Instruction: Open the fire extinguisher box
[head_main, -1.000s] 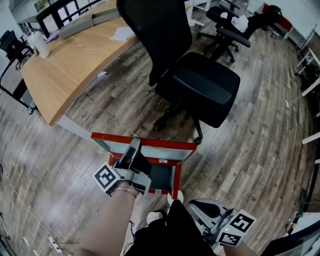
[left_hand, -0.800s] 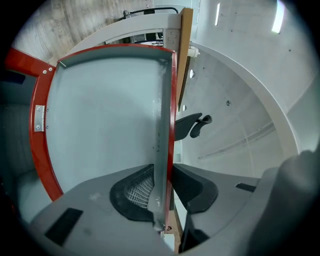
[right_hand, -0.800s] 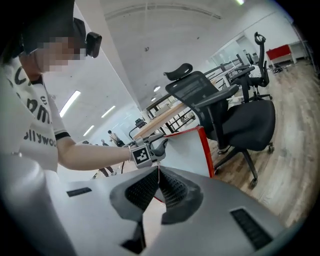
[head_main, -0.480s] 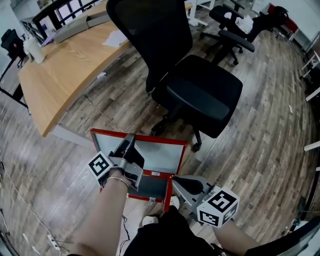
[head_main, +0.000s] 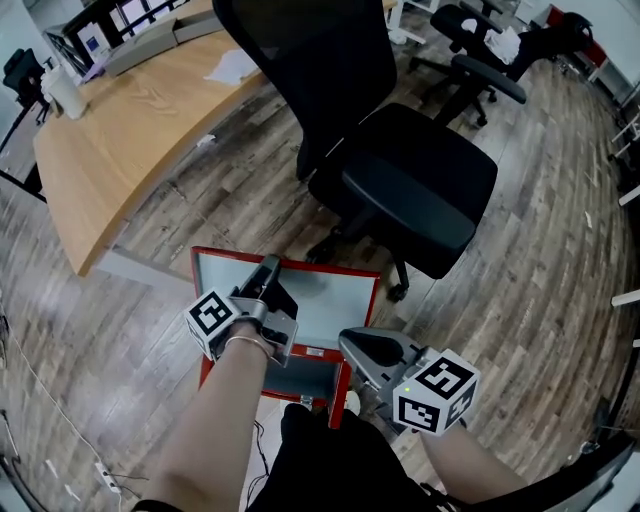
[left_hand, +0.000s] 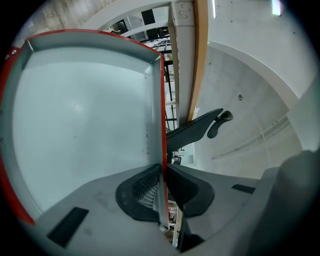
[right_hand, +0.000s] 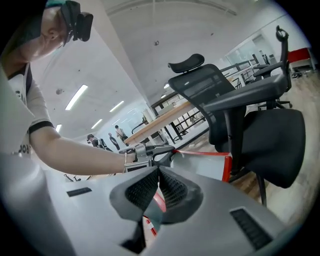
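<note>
Since a second ago the right gripper (head_main: 352, 342) has swung up from low at the person's side to sit just right of the fire extinguisher box (head_main: 303, 377). The left gripper (head_main: 270, 264) has closed in on the lid (head_main: 325, 298), which now stands a bit more upright.

Left fingers are clamped on the lid's thin metal edge. In the left gripper view that edge runs straight up between the two pads, with the grey inner face of the lid spreading away to their left. Right fingers are pressed together, and as far as I can tell nothing is between them. The raised lid and the left gripper lie straight ahead of them, and a strip of the box's red rim shows just below.

The box lies on the wooden floor between the desk (head_main: 130, 130) and the black office chair (head_main: 410, 190). I'd say the job is mostly done: the lid is up and the inside is exposed. What seems left is to tip it fully back and let go.
</note>
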